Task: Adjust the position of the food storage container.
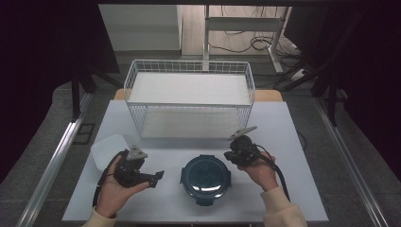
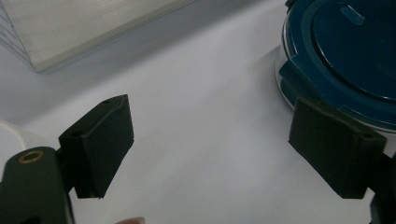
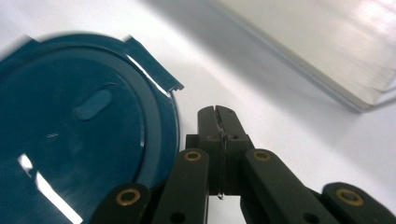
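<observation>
One teal lidded container (image 1: 206,179) between two tongs: left tongs (image 1: 158,177) spread, right tongs (image 1: 228,155) pressed together.

The left gripper (image 2: 210,154) holds its jaws wide apart over the bare white table (image 2: 205,93); the blue lidded container (image 2: 345,51) sits just beyond its right jaw.

White wire basket (image 1: 189,71) at table's (image 1: 293,142) far edge; translucent white container (image 1: 106,149) near-left.

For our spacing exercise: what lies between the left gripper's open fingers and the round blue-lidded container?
Only bare white table. The left gripper view shows the left gripper beside the container with nothing between.
</observation>
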`<state>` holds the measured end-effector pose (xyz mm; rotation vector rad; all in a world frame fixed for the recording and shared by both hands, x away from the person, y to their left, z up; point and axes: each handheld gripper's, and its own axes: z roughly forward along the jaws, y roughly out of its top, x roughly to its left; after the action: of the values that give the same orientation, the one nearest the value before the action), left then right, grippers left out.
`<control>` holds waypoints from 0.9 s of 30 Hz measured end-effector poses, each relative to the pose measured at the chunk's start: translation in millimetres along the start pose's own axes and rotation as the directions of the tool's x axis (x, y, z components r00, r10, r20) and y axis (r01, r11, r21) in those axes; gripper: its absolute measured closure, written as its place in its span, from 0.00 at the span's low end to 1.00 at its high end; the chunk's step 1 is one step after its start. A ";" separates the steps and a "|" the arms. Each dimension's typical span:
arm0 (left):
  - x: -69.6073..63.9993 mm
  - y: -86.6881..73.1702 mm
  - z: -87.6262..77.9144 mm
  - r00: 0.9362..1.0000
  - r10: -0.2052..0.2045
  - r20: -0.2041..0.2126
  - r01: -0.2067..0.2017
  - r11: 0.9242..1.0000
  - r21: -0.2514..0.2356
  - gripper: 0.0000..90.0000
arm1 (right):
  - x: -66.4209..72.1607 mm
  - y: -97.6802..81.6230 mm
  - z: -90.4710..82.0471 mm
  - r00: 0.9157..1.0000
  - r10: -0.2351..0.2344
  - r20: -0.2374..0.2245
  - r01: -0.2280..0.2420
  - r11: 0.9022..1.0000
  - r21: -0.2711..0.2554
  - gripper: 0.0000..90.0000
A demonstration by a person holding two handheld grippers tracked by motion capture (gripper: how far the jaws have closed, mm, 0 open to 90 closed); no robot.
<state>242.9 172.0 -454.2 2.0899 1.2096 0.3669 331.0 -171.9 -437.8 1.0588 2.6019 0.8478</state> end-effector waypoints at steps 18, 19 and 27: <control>6.3 -2.4 -6.1 0.999 -0.040 0.024 0.041 0.998 -0.043 0.15 | -11.5 -64.5 -44.8 0.981 0.179 -0.076 -0.191 0.964 -0.186 0.25; 7.6 -2.5 -6.5 0.999 -0.041 0.027 0.043 0.998 -0.047 0.15 | -12.4 -65.8 -45.2 0.980 0.185 -0.075 -0.196 0.962 -0.190 0.24; 8.0 -3.2 -3.5 0.998 -0.054 0.036 0.055 0.998 -0.043 0.15 | -13.7 -69.5 -41.7 0.982 0.182 -0.055 -0.190 0.964 -0.187 0.20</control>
<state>243.1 181.3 -454.6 2.0137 1.2248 0.3277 284.8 -239.6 -444.6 1.2553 2.4163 1.1454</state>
